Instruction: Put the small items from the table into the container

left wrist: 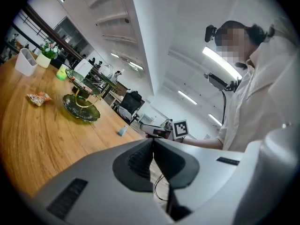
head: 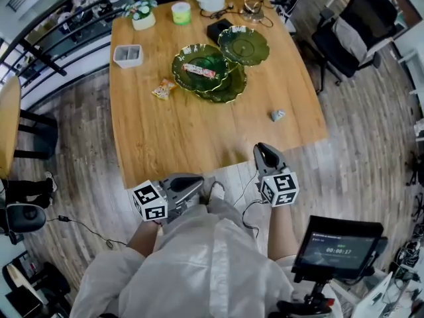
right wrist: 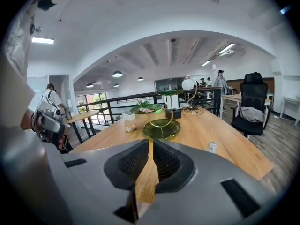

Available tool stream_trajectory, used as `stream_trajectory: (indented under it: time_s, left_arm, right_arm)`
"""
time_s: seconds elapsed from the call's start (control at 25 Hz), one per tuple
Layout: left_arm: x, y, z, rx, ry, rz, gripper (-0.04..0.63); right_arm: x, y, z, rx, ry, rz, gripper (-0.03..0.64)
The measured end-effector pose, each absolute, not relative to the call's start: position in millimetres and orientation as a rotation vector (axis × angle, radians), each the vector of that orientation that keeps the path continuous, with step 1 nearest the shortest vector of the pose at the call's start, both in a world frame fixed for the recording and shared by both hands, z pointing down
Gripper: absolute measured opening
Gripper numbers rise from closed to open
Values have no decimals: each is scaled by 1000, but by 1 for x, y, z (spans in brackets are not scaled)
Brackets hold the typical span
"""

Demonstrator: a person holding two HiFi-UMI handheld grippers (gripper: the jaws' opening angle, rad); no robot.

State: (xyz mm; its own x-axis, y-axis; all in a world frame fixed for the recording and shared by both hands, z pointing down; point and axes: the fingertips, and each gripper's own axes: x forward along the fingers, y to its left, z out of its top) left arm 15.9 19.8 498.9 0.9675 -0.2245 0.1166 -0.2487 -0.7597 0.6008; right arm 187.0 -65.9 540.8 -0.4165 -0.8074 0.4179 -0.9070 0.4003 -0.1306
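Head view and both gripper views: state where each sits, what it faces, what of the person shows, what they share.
Head view: on the person's head, steeply down over the table; shirt, forearms, left tongs, right tongs show.
Left gripper view: on the left tongs, facing along the table's near edge past shut jaws; shirt and right tongs show.
Right gripper view: on the right tongs, facing across the table through slightly parted empty jaws; left tongs at left.
Shared: all three show the green tiered dish.

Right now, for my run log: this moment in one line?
left tongs: shut, empty | right tongs: narrowly open, empty | small blue-grey wrapped item: on wooden table
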Motion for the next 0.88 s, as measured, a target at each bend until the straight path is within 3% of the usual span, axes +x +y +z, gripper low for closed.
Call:
stream_trajectory:
  time_s: [0.24, 0.88]
  left_arm:
    - [23, 19, 505, 2461, -317, 81, 8]
    - [36, 9, 512, 2441, -278, 112, 8]
  right_arm:
    - [216, -54, 559, 1603, -2319, 575, 14]
    - [257, -64, 567, 1649, -2253, 578, 14]
